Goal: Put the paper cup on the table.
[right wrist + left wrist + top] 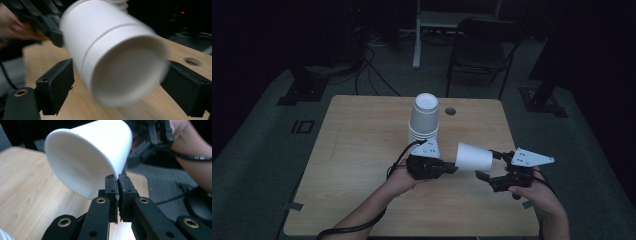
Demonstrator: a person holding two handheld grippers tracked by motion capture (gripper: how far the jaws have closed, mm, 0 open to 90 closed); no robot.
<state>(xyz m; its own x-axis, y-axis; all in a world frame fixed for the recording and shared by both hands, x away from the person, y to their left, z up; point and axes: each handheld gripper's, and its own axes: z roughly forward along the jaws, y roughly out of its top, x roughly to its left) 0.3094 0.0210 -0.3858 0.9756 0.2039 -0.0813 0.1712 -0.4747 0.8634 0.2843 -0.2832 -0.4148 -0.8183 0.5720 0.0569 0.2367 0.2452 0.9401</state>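
dim room, wooden table (362, 150); left gripper (451, 169) pinches cup (474, 157) rim, right gripper (484, 170) jaws apart around it; stack (424, 120) remains far.

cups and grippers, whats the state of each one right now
single paper cup: on its side in the air, rim pinched by the left gripper
cup stack: upside down on the table, untouched
left gripper: shut on the cup's rim
right gripper: open, fingers either side of the cup's base
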